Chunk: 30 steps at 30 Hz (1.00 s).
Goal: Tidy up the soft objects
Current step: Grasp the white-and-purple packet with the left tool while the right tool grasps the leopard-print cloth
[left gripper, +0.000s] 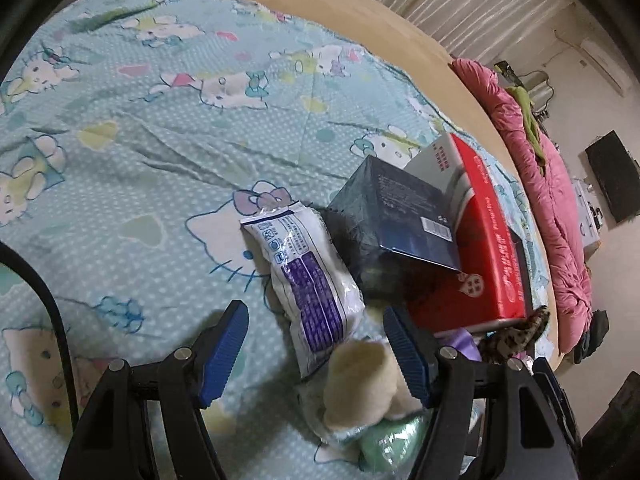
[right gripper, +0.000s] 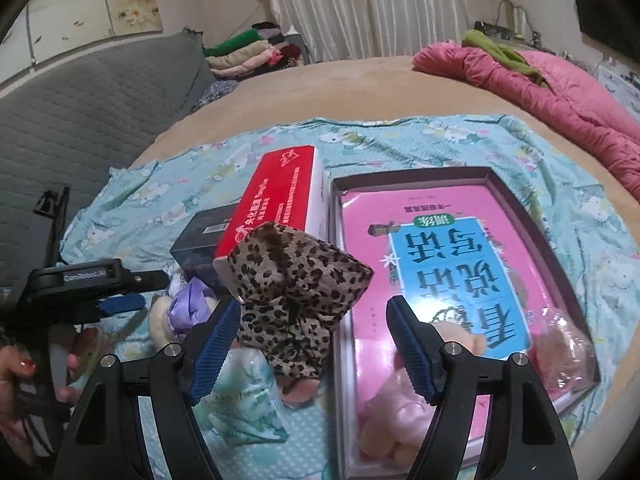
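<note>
Left claw (left gripper: 316, 350) angled down over the bed, jaws wide apart, gripping nothing; the white-and-purple plastic pack (left gripper: 308, 280) and a cream plush toy (left gripper: 360, 376) lie in the gap between the blue pads, pads not pressing on either. In the right wrist view a hand (right gripper: 24, 372) grips the left claw's handle at far left. Right claw (right gripper: 310, 346) also tilted down, jaws wide, holding nothing; leopard-print soft piece (right gripper: 296, 292) sits between the pads, contact with the left pad unclear. Soft items cluster on the cartoon-cat sheet (left gripper: 132, 128): purple fabric (right gripper: 190, 304), a green-printed plastic pack (right gripper: 244, 400), just beside the leopard piece. Dark blue box (left gripper: 396, 216) leans on the red box (left gripper: 488, 248). To the right, an open dark tray (right gripper: 516, 204) holds a pink-and-blue book (right gripper: 448, 264), pink plush (right gripper: 392, 412) and a clear bag (right gripper: 568, 344). Tan bed (right gripper: 360, 88), pink quilt (right gripper: 560, 92), grey headboard (right gripper: 88, 112), white curtains (right gripper: 380, 8) behind.
</note>
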Available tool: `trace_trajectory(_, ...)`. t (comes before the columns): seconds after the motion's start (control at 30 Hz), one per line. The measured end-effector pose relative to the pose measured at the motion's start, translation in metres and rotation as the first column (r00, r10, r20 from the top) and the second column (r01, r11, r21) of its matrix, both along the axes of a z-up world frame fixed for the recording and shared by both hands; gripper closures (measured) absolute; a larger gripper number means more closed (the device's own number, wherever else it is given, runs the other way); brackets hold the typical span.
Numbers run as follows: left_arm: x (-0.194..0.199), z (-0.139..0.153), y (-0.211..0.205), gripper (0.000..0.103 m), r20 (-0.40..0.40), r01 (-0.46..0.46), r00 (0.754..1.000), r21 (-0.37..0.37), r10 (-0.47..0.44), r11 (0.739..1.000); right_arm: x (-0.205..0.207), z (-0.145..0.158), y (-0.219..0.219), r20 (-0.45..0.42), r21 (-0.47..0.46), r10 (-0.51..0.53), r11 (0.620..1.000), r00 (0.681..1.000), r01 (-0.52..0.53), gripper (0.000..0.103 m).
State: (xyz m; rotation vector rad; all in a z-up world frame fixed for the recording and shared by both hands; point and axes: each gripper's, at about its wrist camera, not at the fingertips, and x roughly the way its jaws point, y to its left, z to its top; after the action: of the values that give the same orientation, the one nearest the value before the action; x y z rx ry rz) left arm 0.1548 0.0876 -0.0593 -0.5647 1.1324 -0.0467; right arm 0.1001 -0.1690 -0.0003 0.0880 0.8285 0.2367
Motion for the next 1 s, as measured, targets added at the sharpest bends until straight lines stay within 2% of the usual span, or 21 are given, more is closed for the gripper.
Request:
trace_trajectory(0.3,0.024,-0.02,-0.001,0.034,-0.044,0.005,0.999,-0.021,-0.006,1.0,0.019,-0.011,0.009,-0.032,-0.011,0.002,1.0,0.999,-0.002,0.026)
trace_trajectory(0.57,0.032,-0.025,0.003,0.034,-0.04,0.015,0.999,-0.053,-0.018,0.998,0.031,-0.025,0.024,-0.058,-0.039,0.023,0.999,0.998,-0.026,0.022)
trace_trajectory(0.7,0.032,-0.026,0.005,0.039,-0.041,0.02,0.999,-0.064,-0.023,0.998,0.036,-0.03,0.021,-0.07,0.015,0.014,1.0,0.997,-0.013,0.023)
trace_trajectory(0.8,0.031,-0.027,0.004,0.048,-0.042,0.029,0.999,-0.069,-0.032,0.997,0.036,-0.03,0.019,-0.062,0.013,0.01,1.0,0.998,-0.01,0.044)
trace_trajectory(0.87,0.03,-0.029,0.004,0.05,-0.039,0.034,0.999,-0.078,-0.037,0.996,0.035,-0.029,0.019,-0.052,-0.003,0.014,1.0,0.999,-0.014,0.061)
trace_trajectory(0.97,0.028,-0.03,0.004,0.051,-0.024,0.035,0.999,-0.083,-0.037,0.996,0.033,-0.027,0.011,-0.05,0.014,0.014,1.0,0.999,-0.013,0.076)
trace_trajectory(1.0,0.027,-0.03,0.004,0.053,-0.021,0.034,0.999,-0.087,-0.036,0.996,0.033,-0.026,0.008,-0.049,0.027,0.011,1.0,0.999,-0.01,0.078)
